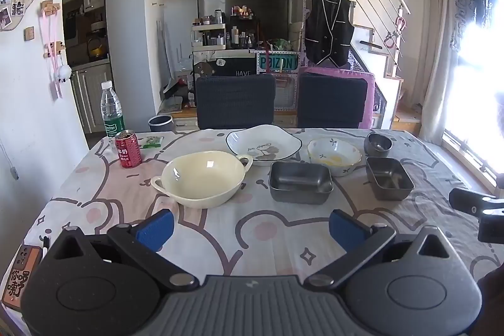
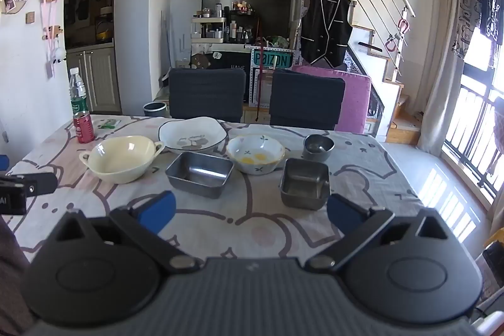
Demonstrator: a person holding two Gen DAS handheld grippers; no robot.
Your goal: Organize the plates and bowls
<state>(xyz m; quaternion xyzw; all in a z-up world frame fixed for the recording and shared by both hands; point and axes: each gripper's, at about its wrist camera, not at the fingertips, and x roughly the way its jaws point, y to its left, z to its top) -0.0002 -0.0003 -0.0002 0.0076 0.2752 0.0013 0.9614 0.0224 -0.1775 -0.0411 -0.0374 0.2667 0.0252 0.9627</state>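
Blue pads mark both your grippers — the left gripper (image 1: 250, 229) and the right gripper (image 2: 250, 211) each sit low in their frames with fingers spread wide and nothing between them, over the cartoon-print tablecloth (image 1: 252, 241). Mid-frame in the left view the dishes stand apart: a cream bowl (image 1: 201, 178) left of centre, a white plate (image 1: 263, 145) behind it, a metal tray (image 1: 300, 186) at centre, a flowered bowl (image 1: 334, 156) behind that, and to the right a square metal dish (image 1: 389, 178) with a small dark bowl (image 1: 378, 144) beyond. A red can (image 1: 128, 148) and a bottle (image 1: 111, 109) stand at the left — well apart from the dishes.
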